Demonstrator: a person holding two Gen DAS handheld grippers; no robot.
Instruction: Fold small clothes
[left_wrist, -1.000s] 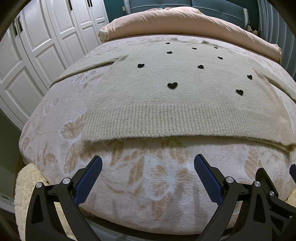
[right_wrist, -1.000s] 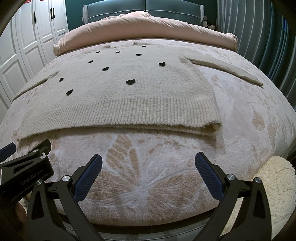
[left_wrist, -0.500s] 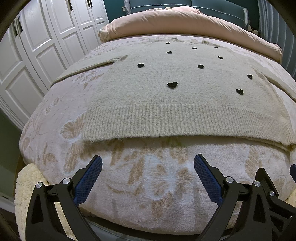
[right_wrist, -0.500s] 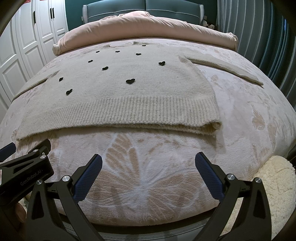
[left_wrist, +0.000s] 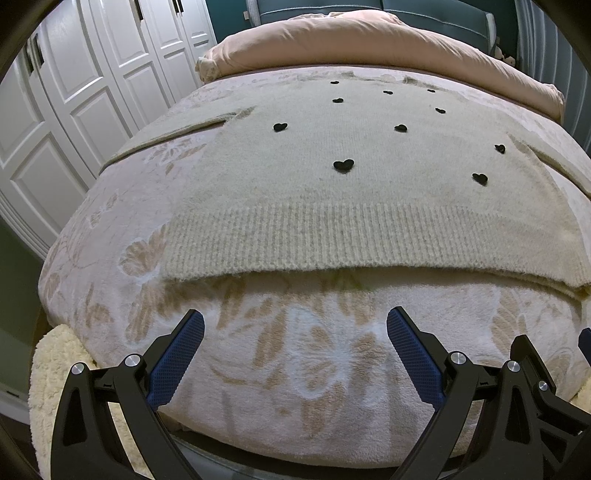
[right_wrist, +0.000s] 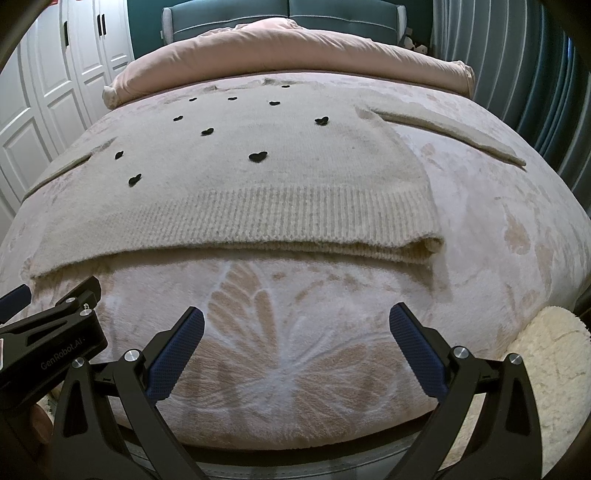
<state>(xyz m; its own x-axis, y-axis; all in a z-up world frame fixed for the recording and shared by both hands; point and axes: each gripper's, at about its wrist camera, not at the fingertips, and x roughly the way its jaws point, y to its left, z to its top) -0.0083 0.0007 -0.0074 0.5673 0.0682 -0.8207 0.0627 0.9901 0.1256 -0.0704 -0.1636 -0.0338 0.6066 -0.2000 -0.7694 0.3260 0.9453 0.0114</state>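
A cream knit sweater (left_wrist: 369, 184) with small black hearts lies flat on the bed, ribbed hem toward me, sleeves spread to both sides. It also shows in the right wrist view (right_wrist: 258, 184). My left gripper (left_wrist: 295, 325) is open and empty, hovering at the bed's near edge below the hem's left part. My right gripper (right_wrist: 295, 325) is open and empty, below the hem's right part, whose corner (right_wrist: 432, 243) is rolled up a little. The left gripper's body (right_wrist: 48, 339) shows at the left of the right wrist view.
The bed carries a pale floral blanket (left_wrist: 314, 369) and a folded pink duvet (left_wrist: 369, 40) at the headboard. White wardrobe doors (left_wrist: 74, 92) stand on the left, grey curtains (right_wrist: 517, 55) on the right. A fluffy cream rug (right_wrist: 546, 369) lies below the bed's edge.
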